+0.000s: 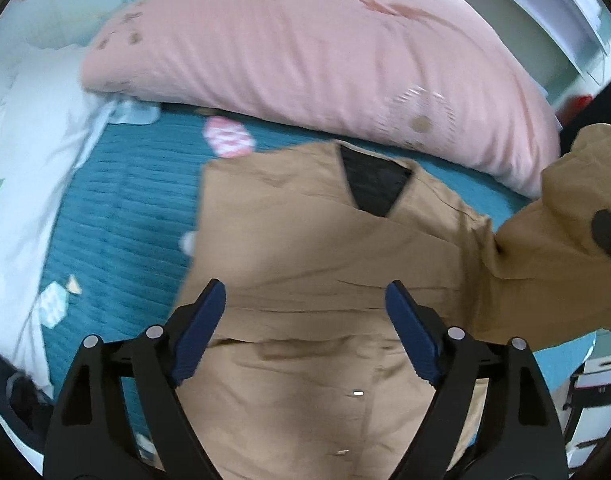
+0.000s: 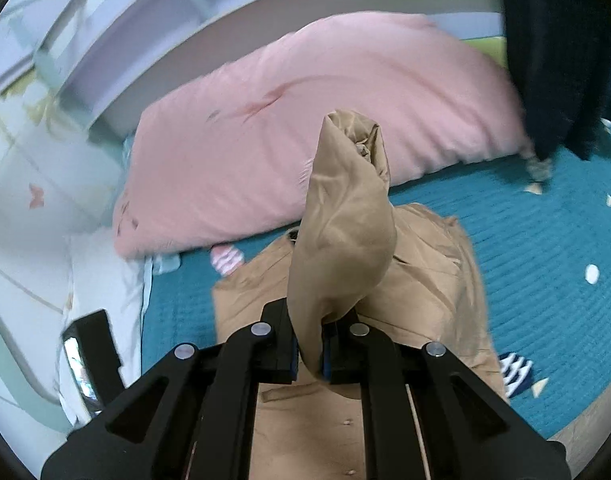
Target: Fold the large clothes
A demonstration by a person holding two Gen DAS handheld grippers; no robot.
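We see a tan jacket (image 1: pixel 305 248) on the teal bed (image 1: pixel 121 216), pink pillow (image 1: pixel 305 48) at twelve o'clock; left gripper (image 1: pixel 305 300) jaws apart, right gripper (image 2: pixel 310 344) jaws clamped on its sleeve (image 2: pixel 341 216).

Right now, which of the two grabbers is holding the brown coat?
The right gripper: its jaws are pinched shut on the tan coat's sleeve, lifting it. The left gripper has its jaws wide apart, holding nothing.

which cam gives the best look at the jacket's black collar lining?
Left wrist view: the tan jacket lies spread on the teal bedspread and the black collar lining faces the lens unobstructed. In the right wrist view, the sleeve pinched in the right claw rises up and hides the collar.
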